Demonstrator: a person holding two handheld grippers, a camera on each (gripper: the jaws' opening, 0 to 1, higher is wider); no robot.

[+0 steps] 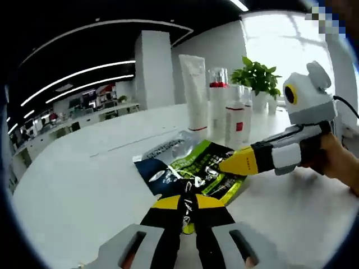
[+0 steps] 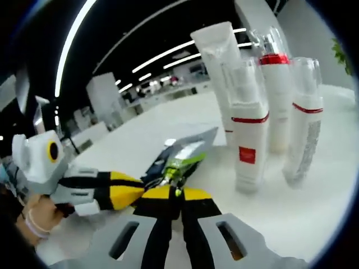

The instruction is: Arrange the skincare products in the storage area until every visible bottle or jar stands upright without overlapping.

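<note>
Both the left gripper [image 1: 188, 208] and right gripper [image 2: 175, 192] clench the green sachet [image 1: 208, 168]; its print is unreadable.

White table [image 1: 84, 179], potted plant [image 1: 258, 75] at far edge, office desks [image 1: 84, 115] and ceiling light strips [image 1: 78, 75] behind.
</note>
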